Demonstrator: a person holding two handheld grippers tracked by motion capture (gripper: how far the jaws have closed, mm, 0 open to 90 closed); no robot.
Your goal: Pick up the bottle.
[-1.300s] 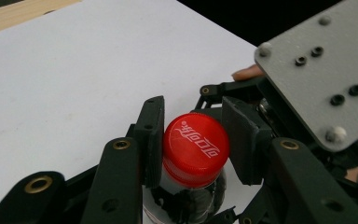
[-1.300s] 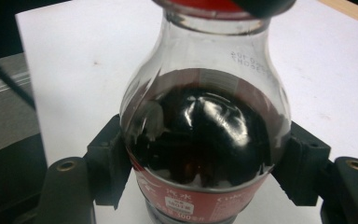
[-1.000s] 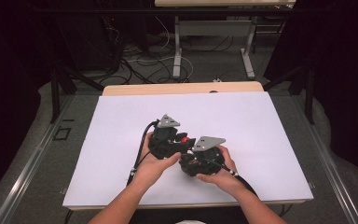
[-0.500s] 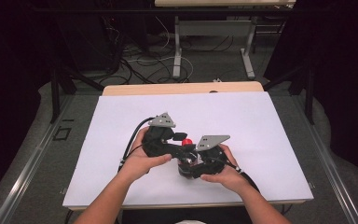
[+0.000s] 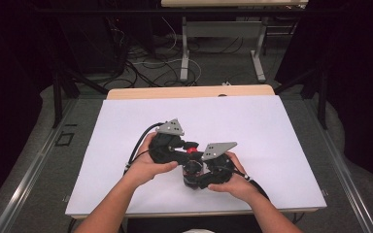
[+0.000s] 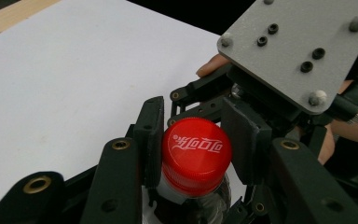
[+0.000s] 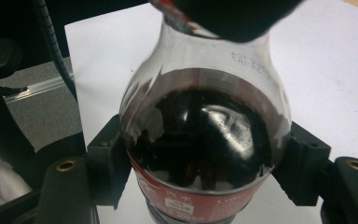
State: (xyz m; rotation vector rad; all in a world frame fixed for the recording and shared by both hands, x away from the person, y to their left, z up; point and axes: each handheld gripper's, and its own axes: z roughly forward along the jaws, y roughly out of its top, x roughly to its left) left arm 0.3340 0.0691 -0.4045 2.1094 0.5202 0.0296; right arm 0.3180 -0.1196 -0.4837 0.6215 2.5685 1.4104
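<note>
You have both tongs brought together over the near middle of the desk [image 5: 126, 126], on its white sheet. Your left tongs [image 6: 195, 144] sit around the red cap [image 6: 196, 154] of a cola bottle [image 7: 205, 140]; in the left gripper view the two black pads [image 6: 151, 140] stand on either side of the cap, the left one touching it and the right one touching or just beside it — closed on the cap as far as the view shows. White lettering runs across the top of the cap, and the clear neck shows just beneath it.

Your right tongs [image 7: 205, 163] hold the bottle lower down. In the right gripper view the pads press against both sides of the body at its widest part, where the dark drink fills the bottle up to the shoulder, and a red label band wraps the body just below the pads.

From the high view, the bottle [image 5: 193, 172] stands between your hands, its red cap [image 5: 191, 150] showing between the two black frames. Your left hand [image 5: 148, 167] wraps its gripper from the left, your right hand [image 5: 233, 182] holds the other from the right, and a grey three-cornered plate [image 5: 218, 149] tops each. A black cable [image 5: 138, 143] loops off the left gripper across the sheet.
</note>
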